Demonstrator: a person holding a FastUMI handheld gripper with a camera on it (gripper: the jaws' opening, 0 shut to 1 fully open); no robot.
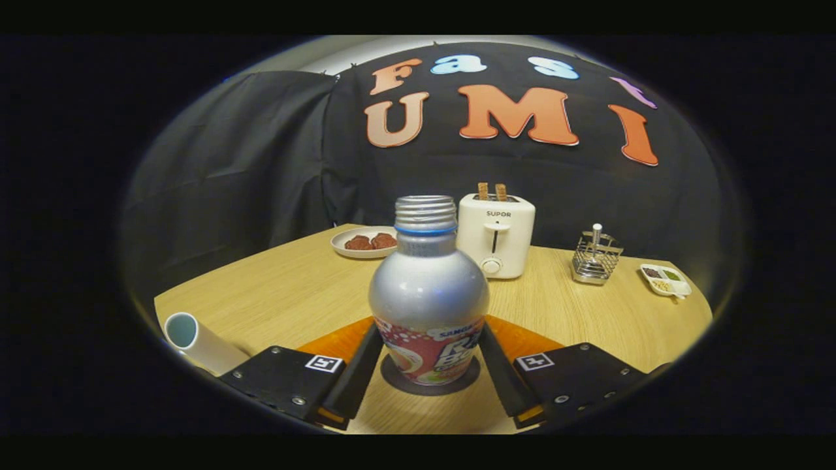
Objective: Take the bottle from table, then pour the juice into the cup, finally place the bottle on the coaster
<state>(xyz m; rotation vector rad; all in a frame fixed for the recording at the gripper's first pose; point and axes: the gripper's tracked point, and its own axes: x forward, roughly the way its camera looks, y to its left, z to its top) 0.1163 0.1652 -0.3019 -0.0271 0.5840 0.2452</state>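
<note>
A silver bottle [428,294] with a red printed label and no cap on its threaded neck stands upright between my fingers. Its base rests on a dark round coaster [397,382]. My gripper [431,334] is shut on the bottle, with both fingertips pressed against its lower sides at the label. A white cup [196,341] with a pale blue inside stands to the left of the left finger, near the table's edge. I cannot see any juice inside the cup or the bottle.
An orange mat [330,344] lies under and behind the coaster on the wooden table [281,294]. Beyond the bottle are a plate of brown pastries [363,242], a white toaster [496,235], a wire holder [594,258] and a small sauce tray [666,279].
</note>
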